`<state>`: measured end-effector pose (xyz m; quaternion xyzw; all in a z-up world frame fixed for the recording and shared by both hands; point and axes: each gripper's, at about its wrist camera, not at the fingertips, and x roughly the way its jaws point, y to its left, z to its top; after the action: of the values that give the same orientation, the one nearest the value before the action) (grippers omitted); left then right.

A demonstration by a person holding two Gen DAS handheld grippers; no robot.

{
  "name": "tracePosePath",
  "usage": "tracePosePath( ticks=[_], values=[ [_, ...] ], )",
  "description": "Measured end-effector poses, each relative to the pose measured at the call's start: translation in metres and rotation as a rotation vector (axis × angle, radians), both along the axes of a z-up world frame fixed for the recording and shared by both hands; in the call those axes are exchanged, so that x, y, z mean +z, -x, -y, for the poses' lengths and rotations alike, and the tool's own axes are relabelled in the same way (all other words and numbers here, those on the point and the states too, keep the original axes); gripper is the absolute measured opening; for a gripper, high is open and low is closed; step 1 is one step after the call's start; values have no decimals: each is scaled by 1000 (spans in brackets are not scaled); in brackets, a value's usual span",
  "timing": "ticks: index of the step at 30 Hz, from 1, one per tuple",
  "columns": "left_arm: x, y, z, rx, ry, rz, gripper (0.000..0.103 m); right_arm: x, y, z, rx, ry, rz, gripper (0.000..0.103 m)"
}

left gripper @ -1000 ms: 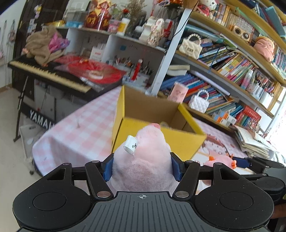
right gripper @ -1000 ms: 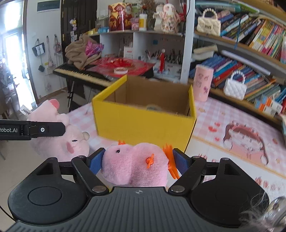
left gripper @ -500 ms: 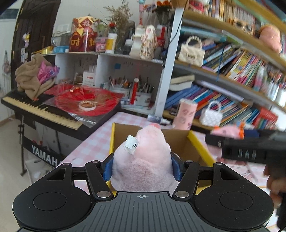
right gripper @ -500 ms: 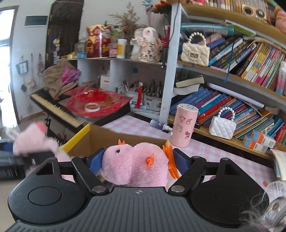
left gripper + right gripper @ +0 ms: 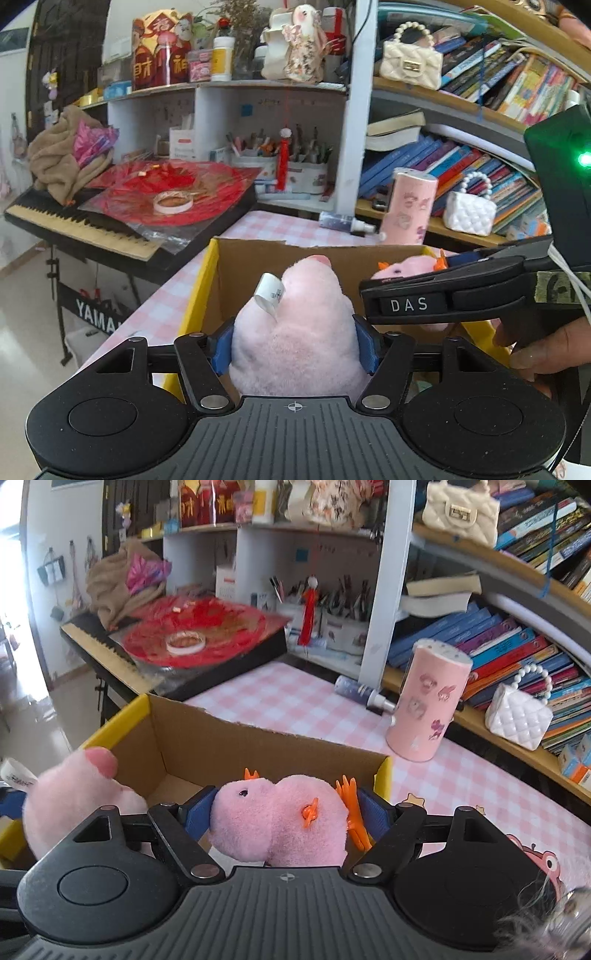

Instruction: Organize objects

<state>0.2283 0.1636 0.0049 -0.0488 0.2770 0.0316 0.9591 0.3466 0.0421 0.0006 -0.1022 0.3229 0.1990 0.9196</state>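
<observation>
My left gripper [image 5: 293, 345] holds a pink plush pig [image 5: 303, 295] with a white tag over the open top of a yellow cardboard box [image 5: 201, 291]. Its jaws are opening, and the blue pads still touch the pig's sides. My right gripper [image 5: 286, 816] is shut on a smaller pink plush with orange feet [image 5: 280, 819], above the box's right part [image 5: 177, 746]. In the right wrist view the pig [image 5: 70, 794] hangs at the left over the box. In the left wrist view the right gripper's finger [image 5: 406, 295] reaches in from the right, with a hand [image 5: 535, 347] behind it.
The box stands on a pink checked tablecloth [image 5: 295, 705]. Behind it are a pink cylinder [image 5: 428, 709] and a lying spray bottle [image 5: 362, 694]. A keyboard piano [image 5: 74, 225] with red wrapping stands at the left. Crowded bookshelves [image 5: 498, 635] and a white purse [image 5: 517, 716] fill the back right.
Both grippers have moved forward from in front of the box to above its open top, each with its plush. The right gripper now shows close beside the left one.
</observation>
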Motion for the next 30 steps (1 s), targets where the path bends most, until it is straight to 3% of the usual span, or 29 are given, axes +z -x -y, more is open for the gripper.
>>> tracePosePath(
  ticks=[7, 15, 22, 30],
  values=[
    [-1, 2, -9, 45, 37, 8, 83, -12, -13, 2, -6, -8, -90, 83],
    [35, 38, -12, 40, 74, 148, 96, 20, 21, 25, -54, -137, -17, 90],
    [66, 81, 3, -26, 23, 210, 103, 56, 95, 71, -189, -229, 110, 94],
    [52, 123, 32, -126, -20, 149, 103, 52, 203, 118, -384, -160, 222, 97]
  ],
)
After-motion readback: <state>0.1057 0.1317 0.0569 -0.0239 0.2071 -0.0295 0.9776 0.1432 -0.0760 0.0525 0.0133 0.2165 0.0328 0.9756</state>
